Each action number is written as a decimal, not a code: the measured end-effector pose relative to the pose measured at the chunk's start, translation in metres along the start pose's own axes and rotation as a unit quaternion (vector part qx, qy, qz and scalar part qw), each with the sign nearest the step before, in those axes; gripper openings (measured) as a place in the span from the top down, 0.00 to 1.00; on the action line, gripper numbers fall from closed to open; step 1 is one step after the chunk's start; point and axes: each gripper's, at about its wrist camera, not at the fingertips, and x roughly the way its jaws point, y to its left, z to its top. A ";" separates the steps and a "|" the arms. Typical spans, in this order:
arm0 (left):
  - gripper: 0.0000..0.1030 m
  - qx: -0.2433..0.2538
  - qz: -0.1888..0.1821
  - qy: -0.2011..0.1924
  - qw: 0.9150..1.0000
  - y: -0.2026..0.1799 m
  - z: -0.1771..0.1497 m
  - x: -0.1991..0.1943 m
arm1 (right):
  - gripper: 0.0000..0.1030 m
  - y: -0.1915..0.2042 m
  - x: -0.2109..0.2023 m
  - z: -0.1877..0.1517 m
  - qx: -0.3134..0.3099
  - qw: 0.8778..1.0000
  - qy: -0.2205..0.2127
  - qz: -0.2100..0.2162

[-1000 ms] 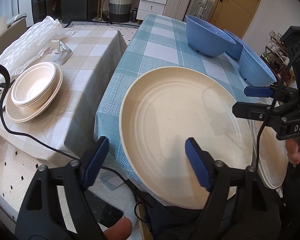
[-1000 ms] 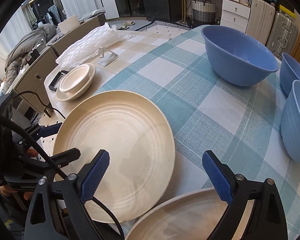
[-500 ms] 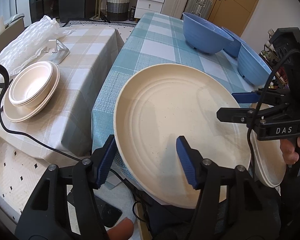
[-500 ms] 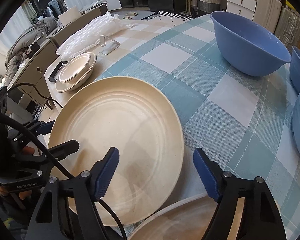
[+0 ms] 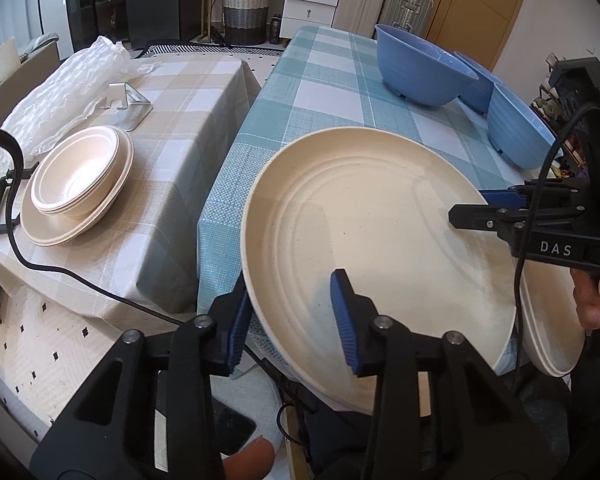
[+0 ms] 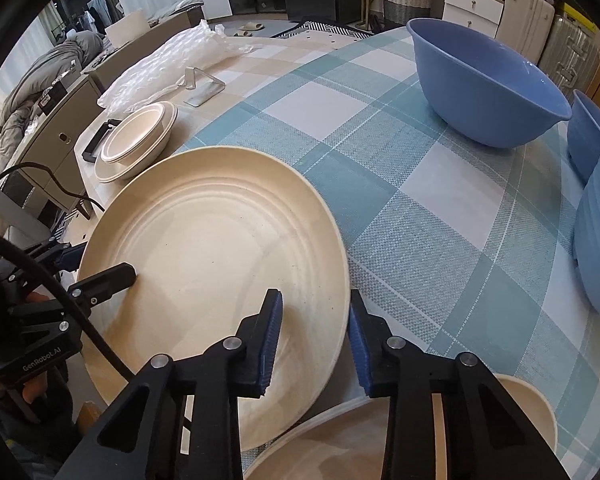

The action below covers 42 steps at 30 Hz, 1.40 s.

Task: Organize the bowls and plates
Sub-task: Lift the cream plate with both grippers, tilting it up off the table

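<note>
Large cream round plate (image 5: 372, 240): left gripper (image 5: 288, 320) and right gripper (image 6: 314, 334) jaws just narrowed onto opposite rims; two-handed lift apparently ready

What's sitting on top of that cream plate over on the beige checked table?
Nested cream bowls sit on the cream plate, apparently two, both empty. The plate's centre is covered by them, so anything beneath cannot be seen.

two tables stand side by side, one under a teal checked cloth (image 5: 328, 80), the other under a beige checked cloth (image 5: 188, 92). behind them are white drawers (image 5: 308, 8), a woven basket (image 5: 246, 12), pale suitcases (image 5: 384, 4) and a wooden door (image 5: 476, 4). the floor (image 5: 40, 344) is pale with small dark marks.
</note>
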 end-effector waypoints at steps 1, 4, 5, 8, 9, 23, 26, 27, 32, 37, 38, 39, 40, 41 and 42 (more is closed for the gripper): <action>0.69 0.000 0.001 0.000 1.000 0.001 0.000 0.000 | 0.74 -0.001 0.000 0.000 0.001 1.000 0.000 -0.001; 0.72 -0.002 -0.001 0.000 1.000 0.003 0.000 0.000 | 0.81 -0.003 0.001 0.000 0.003 1.000 0.000 -0.008; 0.73 -0.003 -0.002 0.000 1.000 0.004 0.000 -0.001 | 0.84 -0.004 0.001 0.000 0.001 1.000 0.000 -0.011; 0.74 -0.004 -0.002 -0.001 1.000 0.005 0.000 -0.001 | 0.85 -0.005 0.001 0.000 0.005 1.000 -0.001 -0.008; 0.74 -0.004 -0.002 -0.001 1.000 0.005 0.000 -0.001 | 0.85 -0.006 0.001 0.001 0.007 1.000 -0.002 -0.007; 0.77 -0.017 0.004 -0.016 1.000 0.012 0.000 -0.015 | 0.86 0.001 -0.015 0.002 0.010 0.999 -0.036 0.003; 0.77 -0.019 0.007 -0.020 1.000 0.013 0.001 -0.019 | 0.86 0.003 -0.026 0.003 0.013 0.999 -0.049 0.008; 0.77 -0.022 0.006 -0.022 0.999 0.014 0.001 -0.021 | 0.86 0.004 -0.030 0.004 0.013 0.998 -0.055 0.010; 0.77 -0.024 0.010 -0.033 0.999 0.013 0.002 -0.030 | 0.86 0.010 -0.044 0.002 0.008 0.997 -0.072 0.008; 0.77 -0.014 0.019 -0.042 0.999 0.006 0.003 -0.036 | 0.86 0.010 -0.051 -0.004 0.017 0.997 -0.078 0.006; 0.77 -0.012 0.019 -0.045 0.999 0.005 0.004 -0.038 | 0.86 0.010 -0.054 -0.006 0.017 0.997 -0.080 0.004; 0.77 -0.012 0.019 -0.047 0.999 0.004 0.003 -0.040 | 0.86 0.010 -0.056 -0.008 0.018 0.996 -0.083 0.003; 0.77 -0.012 0.018 -0.050 0.999 0.003 0.003 -0.042 | 0.86 0.010 -0.059 -0.009 0.019 0.996 -0.085 0.003; 0.77 -0.012 0.018 -0.052 0.998 0.003 0.003 -0.045 | 0.86 0.010 -0.062 -0.011 0.020 0.996 -0.088 0.005; 0.77 -0.013 0.017 -0.055 0.998 0.002 0.004 -0.047 | 0.86 0.011 -0.065 -0.012 0.020 0.996 -0.091 0.006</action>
